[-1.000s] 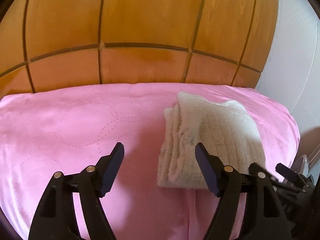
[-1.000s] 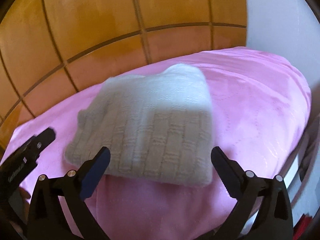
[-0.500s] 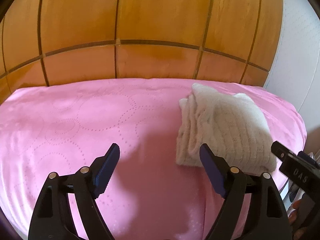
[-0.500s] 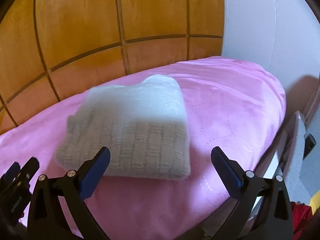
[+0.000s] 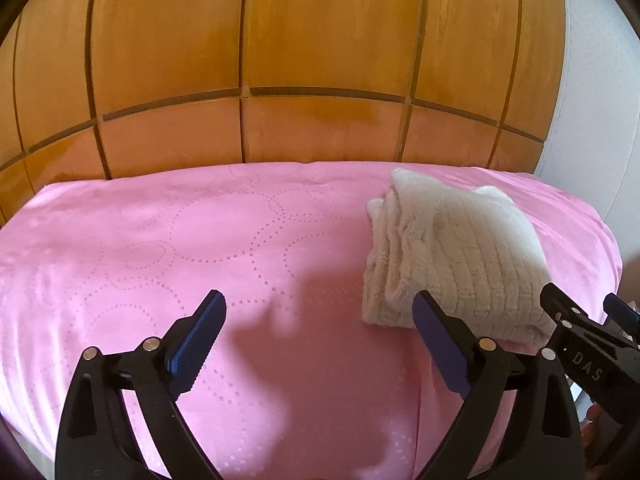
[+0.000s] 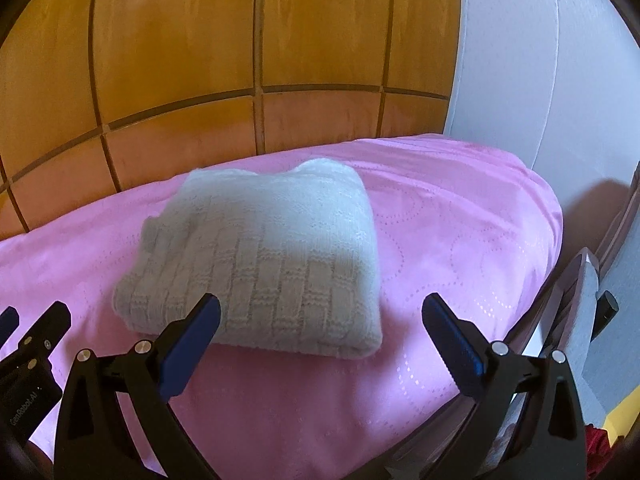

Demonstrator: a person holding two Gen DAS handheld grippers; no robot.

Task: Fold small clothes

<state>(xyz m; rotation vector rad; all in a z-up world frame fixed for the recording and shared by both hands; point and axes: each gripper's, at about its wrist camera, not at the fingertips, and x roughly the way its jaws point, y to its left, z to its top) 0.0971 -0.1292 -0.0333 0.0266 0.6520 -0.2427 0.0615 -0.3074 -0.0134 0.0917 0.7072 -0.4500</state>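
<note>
A cream knitted garment (image 5: 456, 256) lies folded into a thick rectangle on the pink bedspread (image 5: 200, 248), toward its right end. My left gripper (image 5: 320, 320) hovers over bare pink cloth just left of the garment's near corner; its jaws are opening and nothing is between them. In the right wrist view the same folded garment (image 6: 264, 256) lies ahead and to the left. My right gripper (image 6: 320, 320) stands wide open before the garment's near right corner, gripping nothing. The tip of the right gripper shows at the left view's right edge.
A wooden panelled headboard (image 5: 320, 60) rises behind the bed. A white wall (image 6: 520, 60) stands to the right. The bed's right edge drops off beside a grey chair-like object (image 6: 588, 320). A red item (image 6: 596, 444) lies low at the right.
Both grippers have drawn back from the folded garment, which stays put. The left jaws have spread wider. The right view has swung so the garment sits further left.
</note>
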